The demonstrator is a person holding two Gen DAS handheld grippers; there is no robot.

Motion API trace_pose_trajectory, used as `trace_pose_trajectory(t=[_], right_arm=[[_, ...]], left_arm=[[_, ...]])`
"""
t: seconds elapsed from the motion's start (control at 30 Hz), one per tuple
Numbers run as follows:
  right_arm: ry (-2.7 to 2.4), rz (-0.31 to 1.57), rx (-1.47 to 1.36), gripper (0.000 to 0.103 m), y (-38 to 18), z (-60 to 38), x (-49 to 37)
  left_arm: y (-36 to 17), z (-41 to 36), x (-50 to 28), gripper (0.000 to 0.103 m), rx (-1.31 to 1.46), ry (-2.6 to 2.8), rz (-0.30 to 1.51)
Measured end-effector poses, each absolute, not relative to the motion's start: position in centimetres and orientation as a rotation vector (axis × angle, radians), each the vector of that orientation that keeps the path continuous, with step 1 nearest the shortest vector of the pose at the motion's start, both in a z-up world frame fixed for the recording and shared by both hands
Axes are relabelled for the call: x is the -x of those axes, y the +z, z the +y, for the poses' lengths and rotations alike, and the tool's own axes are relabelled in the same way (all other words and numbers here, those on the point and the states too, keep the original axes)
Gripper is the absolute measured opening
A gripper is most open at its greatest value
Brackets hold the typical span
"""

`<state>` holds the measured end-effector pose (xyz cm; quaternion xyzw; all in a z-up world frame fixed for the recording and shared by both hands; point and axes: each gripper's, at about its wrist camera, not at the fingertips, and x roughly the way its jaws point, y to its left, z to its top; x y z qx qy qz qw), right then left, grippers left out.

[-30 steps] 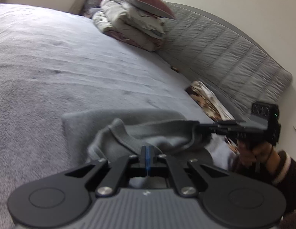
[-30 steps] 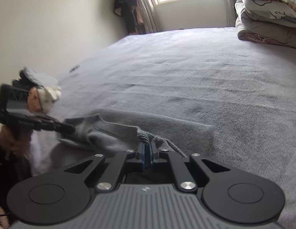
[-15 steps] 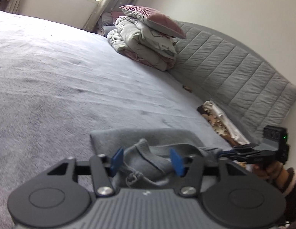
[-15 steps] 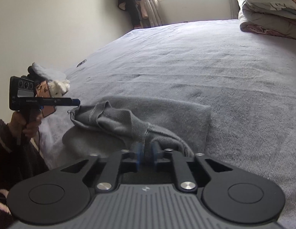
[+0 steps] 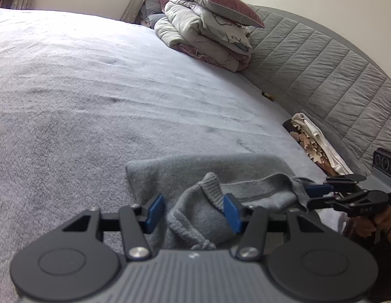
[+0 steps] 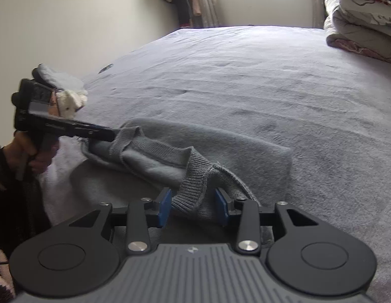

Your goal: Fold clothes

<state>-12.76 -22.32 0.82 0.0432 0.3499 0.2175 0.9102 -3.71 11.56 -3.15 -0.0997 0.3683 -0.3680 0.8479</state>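
1. Left gripper (image 5: 193,212): jaws parted, just narrowed a little from a wider gap; grey sweater (image 5: 208,174) bunched between the blue pads (image 5: 155,209), apparently unclamped.
2. Right gripper (image 6: 193,207): jaws parted, just widened; ribbed sweater hem (image 6: 195,176) between the pads, not pinched.
3. Sweater: spread on the grey bedspread (image 5: 94,88), ahead of both fingertip pairs, partly folded over itself.
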Motion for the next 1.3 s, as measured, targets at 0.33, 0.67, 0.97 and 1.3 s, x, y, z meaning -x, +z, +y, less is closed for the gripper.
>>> trace_pose_trajectory(t=[0.33,0.67,0.97,1.3], right_arm=[[0.372,0.679,-0.117,0.041,1.3,-24.1,12.6],[0.400,0.652,-0.081,0.050,1.7,-24.1,11.9],[0.413,0.707,0.040,0.049,-0.1,-22.8,9.0],[0.472,0.622,-0.096,0.007,1.5,-24.4,10.3]], left_arm=[[-3.3,12.2,4.4,0.030,0.209,-0.783,0.772],[-4.2,12.4,3.2,0.032,0.314,-0.783,0.776],[-4.7,11.9,2.3,0.030,0.350,-0.808,0.779],[-3.8,12.0,3.7,0.006,0.341,-0.870,0.726]])
